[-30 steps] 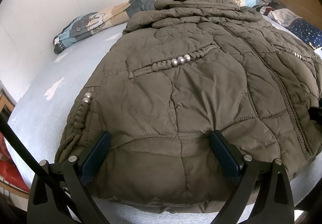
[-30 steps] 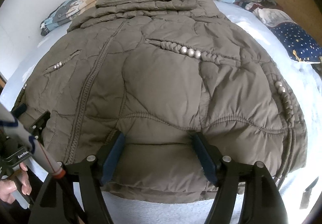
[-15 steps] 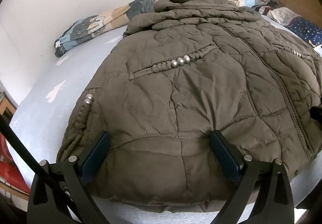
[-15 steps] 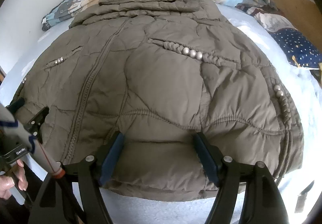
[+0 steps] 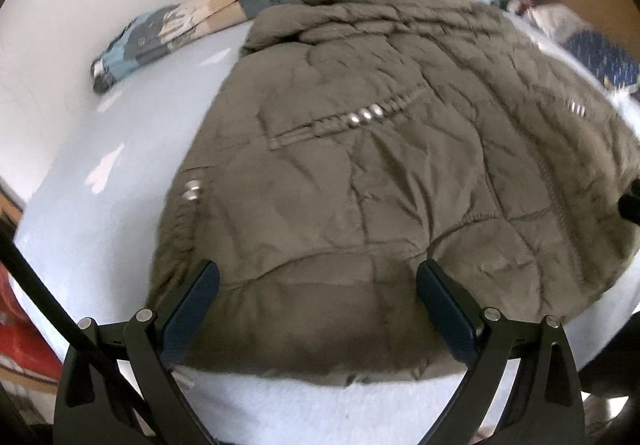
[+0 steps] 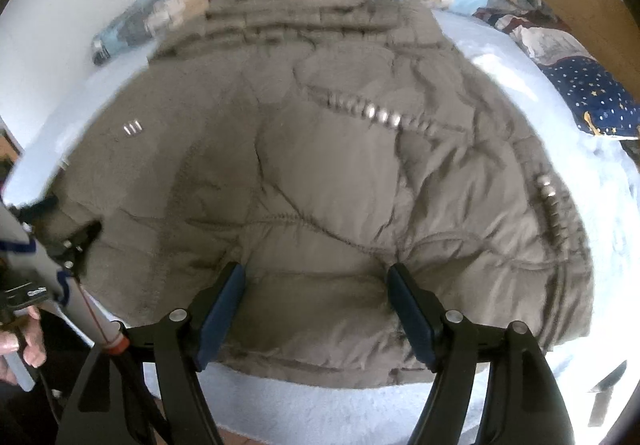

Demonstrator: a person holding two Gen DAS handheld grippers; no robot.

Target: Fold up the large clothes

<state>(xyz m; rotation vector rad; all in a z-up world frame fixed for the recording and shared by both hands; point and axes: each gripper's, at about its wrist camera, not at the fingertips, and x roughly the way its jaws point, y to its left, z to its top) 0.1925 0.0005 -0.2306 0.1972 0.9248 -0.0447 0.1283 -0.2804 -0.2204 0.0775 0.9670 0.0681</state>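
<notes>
The bed (image 5: 100, 229) fills both views, pale blue sheet, with one olive quilted jacket (image 5: 380, 181) spread flat across its middle, hood toward the wall. There's open sheet along the jacket's left side in the left wrist view, and a bright bare strip on its right side in the right wrist view. The near hem stops just short of the bed's front edge, leaving a thin band of sheet below it. One patterned blanket (image 5: 168, 29) is bunched along the far wall behind the hood, and one dark starry pillow (image 6: 596, 93) sits at the far right, apart from the jacket.

Two grippers here. The left gripper (image 5: 318, 305) hangs over the near hem, jaws spread wide, blue pads either side of a fabric panel; no pinch that I can see. The right gripper (image 6: 316, 305) is the same, jaws wide apart over the hem, nothing clamped. A hand (image 6: 24, 341) shows at the left edge. Silver studs (image 6: 380, 115) sit in short rows: I count four clusters across both views, blurred.
</notes>
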